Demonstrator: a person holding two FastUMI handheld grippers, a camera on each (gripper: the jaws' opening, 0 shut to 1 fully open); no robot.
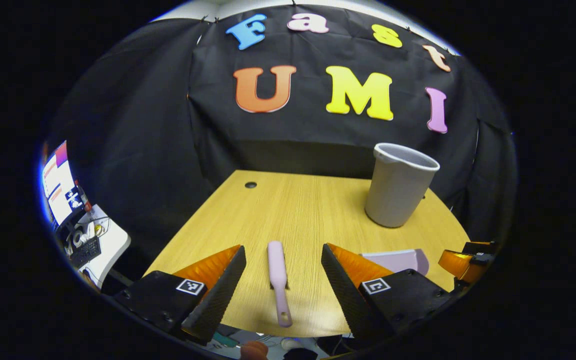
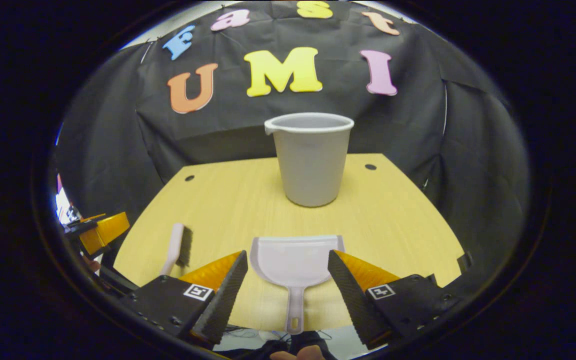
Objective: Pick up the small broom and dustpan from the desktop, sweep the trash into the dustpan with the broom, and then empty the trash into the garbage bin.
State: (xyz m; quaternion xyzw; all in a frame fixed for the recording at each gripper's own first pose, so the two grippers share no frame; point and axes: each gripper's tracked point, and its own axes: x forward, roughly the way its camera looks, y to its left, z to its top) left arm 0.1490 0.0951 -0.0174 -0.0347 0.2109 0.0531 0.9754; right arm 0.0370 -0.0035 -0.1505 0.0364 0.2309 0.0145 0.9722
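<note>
Left gripper view: left gripper (image 1: 283, 280) spread wide, grasping nothing, poised over the desk's (image 1: 298, 210) near edge. Broom (image 1: 279, 280) flat on the wood between the fingers but touching neither, handle toward 6 o'clock with a hang-hole at its end, head toward 12. Bristles barely visible from here, a dark patch on the underside perhaps. Looks light, stiff plastic with a smooth, somewhat slippery handle; best gripped across the mid-handle, clear of the bristles. Dustpan (image 1: 400, 260) at 4 o'clock, partly hidden behind the right-hand finger. Bin (image 1: 399, 186) upright at 2 o'clock, well apart from the broom. Right gripper (image 1: 468, 260) at the 3 o'clock edge.

Right gripper view: right gripper (image 2: 288, 295) likewise released, jaws wide. Dustpan (image 2: 295, 260) dead ahead between the fingers, untouched, scoop mouth toward 12, thin handle toward 6. Light, rigid, thin-walled; likely to tip if held at the far end, so a hold on the handle close to the scoop. Broom (image 2: 177, 247) at 9 o'clock, dark bristles showing. Bin (image 2: 310, 157) at 12 o'clock beyond the dustpan, open-topped, light enough to topple if knocked. Left gripper (image 2: 99, 231) at the 9 o'clock edge. No trash discernible on the desk.
</note>
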